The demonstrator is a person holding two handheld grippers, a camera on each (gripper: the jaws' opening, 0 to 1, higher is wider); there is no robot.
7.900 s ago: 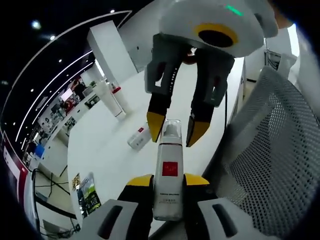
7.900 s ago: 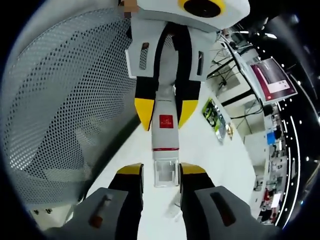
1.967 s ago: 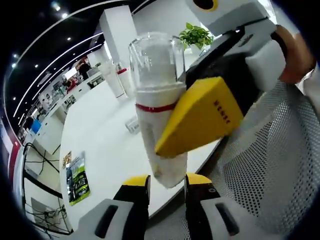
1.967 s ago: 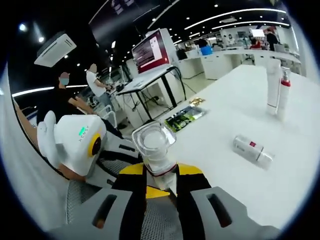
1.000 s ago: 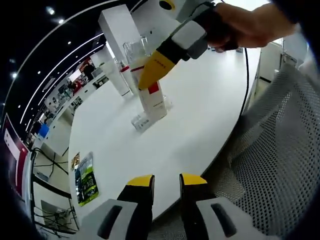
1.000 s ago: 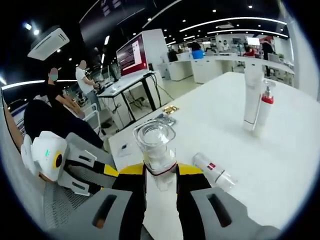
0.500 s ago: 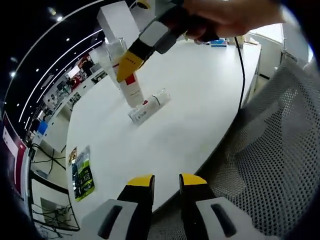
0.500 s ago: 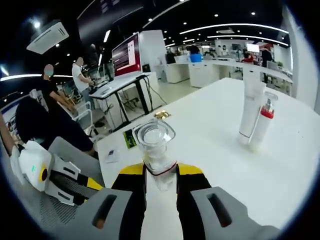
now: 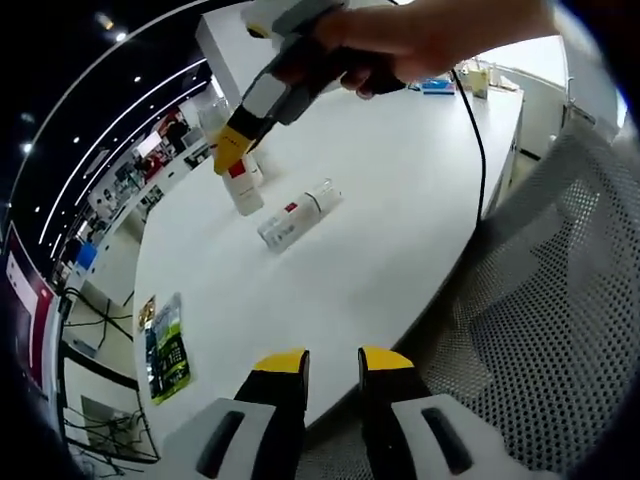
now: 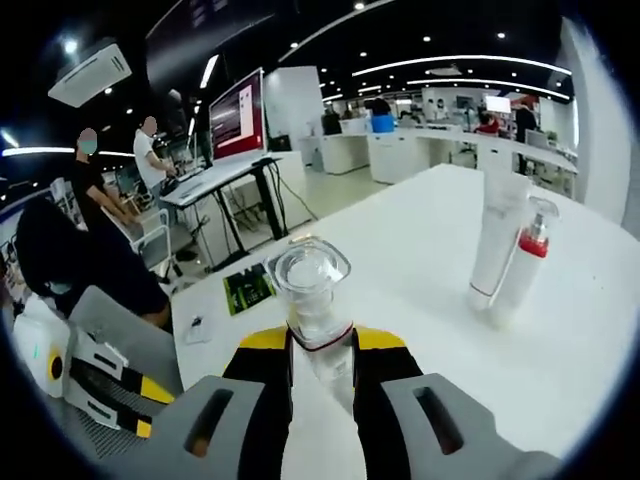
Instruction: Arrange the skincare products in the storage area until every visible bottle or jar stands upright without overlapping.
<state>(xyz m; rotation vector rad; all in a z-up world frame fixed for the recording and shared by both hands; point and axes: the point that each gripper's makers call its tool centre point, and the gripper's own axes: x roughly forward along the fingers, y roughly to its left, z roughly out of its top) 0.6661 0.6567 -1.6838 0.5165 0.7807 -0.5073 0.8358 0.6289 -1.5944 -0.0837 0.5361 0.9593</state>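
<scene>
The left tool [image 9: 324, 362] hangs released over the white desk [image 9: 380, 240]; farther out one bottle [image 9: 293, 216] lies flat; beyond it the right tool [image 10: 320, 345] grips a clear-capped bottle [image 10: 312, 290] upright; a tube [image 10: 497, 238] and pump bottle [image 10: 522, 260] stand behind.

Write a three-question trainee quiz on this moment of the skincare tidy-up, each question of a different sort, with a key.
1. True or false: the right gripper is shut on the clear-capped bottle.
2. Multiple choice: the small bottle with a red label on the white table is A) upright, B) lying on its side, C) held by the left gripper.
3. Fill in: beside the white tube stands a pump bottle with a ____ collar.

Key: 1 true; 2 B; 3 red.
</scene>
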